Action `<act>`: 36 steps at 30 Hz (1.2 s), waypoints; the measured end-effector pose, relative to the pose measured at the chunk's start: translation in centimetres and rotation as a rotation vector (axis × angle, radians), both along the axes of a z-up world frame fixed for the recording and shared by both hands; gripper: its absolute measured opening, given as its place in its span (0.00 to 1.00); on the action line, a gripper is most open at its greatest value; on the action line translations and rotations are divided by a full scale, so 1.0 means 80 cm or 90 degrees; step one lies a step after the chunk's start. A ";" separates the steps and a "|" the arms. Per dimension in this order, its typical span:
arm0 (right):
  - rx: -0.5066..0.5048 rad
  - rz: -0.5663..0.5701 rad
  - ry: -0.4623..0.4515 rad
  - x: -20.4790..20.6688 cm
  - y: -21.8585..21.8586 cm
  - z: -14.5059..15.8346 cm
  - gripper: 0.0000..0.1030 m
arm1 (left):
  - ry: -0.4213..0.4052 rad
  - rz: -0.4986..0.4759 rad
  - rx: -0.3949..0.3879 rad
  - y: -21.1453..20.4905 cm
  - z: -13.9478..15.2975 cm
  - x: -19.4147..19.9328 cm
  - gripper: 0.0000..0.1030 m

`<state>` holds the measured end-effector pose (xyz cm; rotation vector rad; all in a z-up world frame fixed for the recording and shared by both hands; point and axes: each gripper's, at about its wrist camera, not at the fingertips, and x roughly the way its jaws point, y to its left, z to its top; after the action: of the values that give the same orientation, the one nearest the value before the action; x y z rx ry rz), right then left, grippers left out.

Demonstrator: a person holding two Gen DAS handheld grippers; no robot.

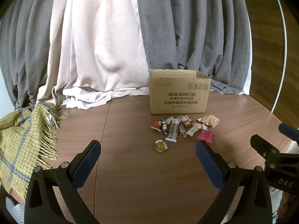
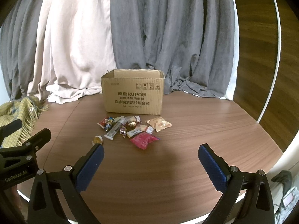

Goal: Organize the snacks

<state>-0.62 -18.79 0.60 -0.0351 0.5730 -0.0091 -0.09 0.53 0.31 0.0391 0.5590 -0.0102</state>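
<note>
Several wrapped snacks lie in a loose pile (image 1: 179,127) (image 2: 130,128) on the brown table, just in front of an open cardboard box (image 1: 179,93) (image 2: 133,95). Among them are a pink packet (image 1: 205,136) (image 2: 143,140), a tan packet (image 1: 208,120) (image 2: 158,124), a long grey bar (image 1: 172,130) (image 2: 115,128) and a small round gold cup (image 1: 160,145) (image 2: 97,140). My left gripper (image 1: 147,149) is open and empty, short of the pile. My right gripper (image 2: 151,153) is open and empty, also short of it.
A yellow plaid fringed blanket (image 1: 22,140) (image 2: 20,115) lies on the table's left side. Grey and pale curtains (image 1: 104,46) (image 2: 74,46) hang behind the box. The table's rounded edge (image 2: 276,149) runs along the right. The right gripper's body shows in the left wrist view (image 1: 276,158).
</note>
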 end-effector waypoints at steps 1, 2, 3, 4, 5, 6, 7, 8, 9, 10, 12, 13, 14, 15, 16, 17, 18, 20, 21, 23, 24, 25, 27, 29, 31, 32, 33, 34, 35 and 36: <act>0.000 0.000 0.001 0.001 0.000 0.000 0.99 | 0.001 0.000 0.000 0.000 -0.001 0.001 1.00; 0.001 0.001 0.002 0.002 -0.001 0.000 0.99 | 0.003 0.000 0.001 0.000 -0.001 0.002 1.00; 0.001 0.002 0.003 0.003 -0.001 -0.001 0.99 | 0.004 0.000 0.002 0.000 -0.002 0.004 1.00; 0.002 0.002 0.004 0.004 -0.001 -0.001 0.99 | 0.004 -0.001 0.003 0.000 -0.002 0.006 1.00; 0.003 0.003 0.007 0.006 -0.002 -0.003 0.99 | 0.006 -0.001 0.004 0.000 -0.003 0.014 1.00; 0.005 0.003 0.008 0.008 -0.002 -0.004 0.99 | 0.007 -0.002 0.005 0.000 -0.003 0.017 1.00; 0.006 0.003 0.010 0.011 -0.001 -0.005 0.99 | 0.007 -0.003 0.006 0.001 -0.004 0.020 1.00; 0.006 0.003 0.011 0.015 0.000 -0.008 0.99 | 0.007 -0.004 0.007 0.002 -0.005 0.023 1.00; 0.006 0.003 0.011 0.015 0.000 -0.008 0.99 | 0.007 -0.006 0.008 0.002 -0.006 0.025 1.00; 0.007 0.002 0.011 0.016 0.000 -0.008 0.99 | 0.008 -0.008 0.009 0.003 -0.007 0.028 1.00; 0.008 -0.001 0.013 0.021 0.003 -0.012 0.99 | 0.011 -0.013 0.011 0.005 -0.010 0.032 1.00; 0.010 -0.002 0.014 0.021 0.003 -0.013 0.99 | 0.014 -0.017 0.012 0.006 -0.013 0.034 1.00; 0.011 -0.004 0.017 0.024 0.005 -0.016 0.99 | 0.016 -0.019 0.013 0.006 -0.014 0.036 1.00; 0.012 -0.005 0.019 0.024 0.006 -0.017 0.99 | 0.018 -0.021 0.014 0.006 -0.015 0.038 1.00; 0.013 -0.006 0.022 0.025 0.006 -0.019 0.99 | 0.020 -0.024 0.014 0.006 -0.017 0.041 1.00; 0.012 -0.005 0.026 0.027 0.007 -0.020 0.99 | 0.023 -0.025 0.015 0.005 -0.017 0.043 1.00; 0.009 -0.003 0.028 0.029 0.008 -0.021 0.99 | 0.026 -0.027 0.017 0.004 -0.018 0.046 1.00; 0.004 0.001 0.033 0.035 0.008 -0.021 0.99 | 0.024 -0.027 0.017 0.003 -0.018 0.052 1.00; 0.003 0.002 0.033 0.039 0.008 -0.021 0.99 | 0.020 -0.026 0.015 0.002 -0.019 0.056 1.00; 0.000 0.006 0.032 0.047 0.005 -0.021 0.99 | 0.015 -0.027 0.018 -0.002 -0.020 0.063 1.00; -0.004 0.008 0.029 0.050 0.005 -0.021 0.99 | 0.018 -0.026 0.021 -0.004 -0.020 0.067 1.00; -0.006 0.012 0.028 0.056 0.003 -0.022 0.99 | 0.023 -0.023 0.023 -0.005 -0.020 0.073 0.98; 0.004 0.018 0.039 0.071 -0.001 -0.023 0.99 | 0.026 -0.017 0.019 -0.004 -0.020 0.082 0.96; 0.017 0.021 0.051 0.087 -0.004 -0.025 0.99 | 0.039 -0.008 0.017 -0.006 -0.027 0.096 0.93; 0.013 0.028 0.063 0.102 -0.005 -0.032 0.99 | 0.061 -0.008 0.014 -0.009 -0.035 0.110 0.87; 0.011 0.030 0.070 0.108 -0.005 -0.035 0.99 | 0.070 -0.007 0.015 -0.010 -0.038 0.116 0.86; 0.016 0.034 0.080 0.117 -0.007 -0.039 0.99 | 0.076 -0.007 0.017 -0.011 -0.041 0.124 0.86; 0.022 0.036 0.087 0.123 -0.007 -0.042 0.99 | 0.079 -0.007 0.017 -0.011 -0.043 0.130 0.86; 0.026 0.039 0.093 0.132 -0.008 -0.046 0.99 | 0.085 -0.008 0.016 -0.013 -0.046 0.137 0.86; 0.023 0.042 0.098 0.140 -0.008 -0.049 0.99 | 0.094 -0.010 0.015 -0.014 -0.051 0.145 0.85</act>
<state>10.60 -19.45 -3.30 -0.0190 0.7261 0.0690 11.49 -0.57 -3.74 0.0664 0.7065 -0.0218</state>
